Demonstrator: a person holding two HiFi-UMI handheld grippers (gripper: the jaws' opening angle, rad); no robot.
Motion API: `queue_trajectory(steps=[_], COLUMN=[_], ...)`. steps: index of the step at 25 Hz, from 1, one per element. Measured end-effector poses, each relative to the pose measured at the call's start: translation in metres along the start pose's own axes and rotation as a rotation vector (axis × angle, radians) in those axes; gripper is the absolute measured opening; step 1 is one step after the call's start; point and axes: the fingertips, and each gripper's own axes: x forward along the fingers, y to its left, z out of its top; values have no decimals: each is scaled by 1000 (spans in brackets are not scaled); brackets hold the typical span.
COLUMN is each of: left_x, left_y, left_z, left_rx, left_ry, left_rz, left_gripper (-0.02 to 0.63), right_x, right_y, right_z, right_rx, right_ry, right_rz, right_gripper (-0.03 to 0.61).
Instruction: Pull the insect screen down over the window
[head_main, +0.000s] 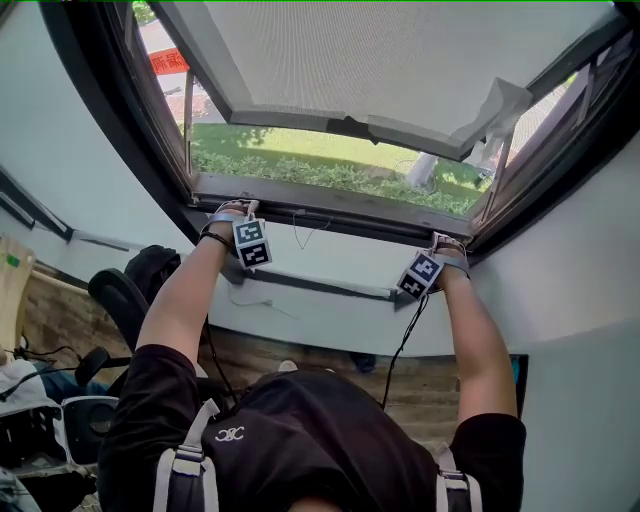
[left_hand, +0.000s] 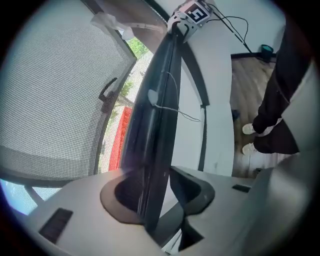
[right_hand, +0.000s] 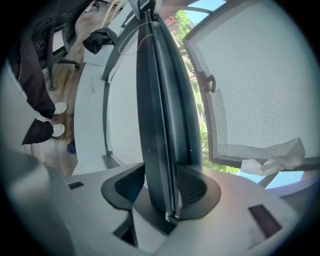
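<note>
Left gripper (left_hand: 157, 192): jaws apart, straddling the dark screen bar (left_hand: 155, 120). The bar sits toward the window-side pad, with a gap on the room side, so it is not clamped. Right gripper (right_hand: 162, 192): jaws wide apart astride the same bar, again with a gap on the room side. The bar lies along the bottom edge of the window opening, down at the sill, with the left gripper toward its left end and the right gripper at its right end. A thin cord (left_hand: 175, 110) loops off the bar. Cannot tell whether mesh spans the opening above. Beyond, a meshed panel (head_main: 400, 60) with a handle (left_hand: 107, 91) tilts outward over grass (head_main: 330, 165). Below are a white wall (head_main: 330, 300), a wood floor (head_main: 420, 390) and a black chair (head_main: 125, 295).
</note>
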Motion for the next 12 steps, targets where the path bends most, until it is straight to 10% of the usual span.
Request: queue_trajectory(steps=[8,12], left_x=[1,-9], left_y=[-2,6], left_z=[1,3], left_rx=[-37,-182], left_ry=[-3,-29], left_rz=[11,26], left_gripper=[156,155], right_x=[-7,-13], right_y=[-1,-8], right_z=[-1,7], right_rx=[32,302], right_ry=[-31,-128], right_rz=[-21,-43], right_gripper=[219,219])
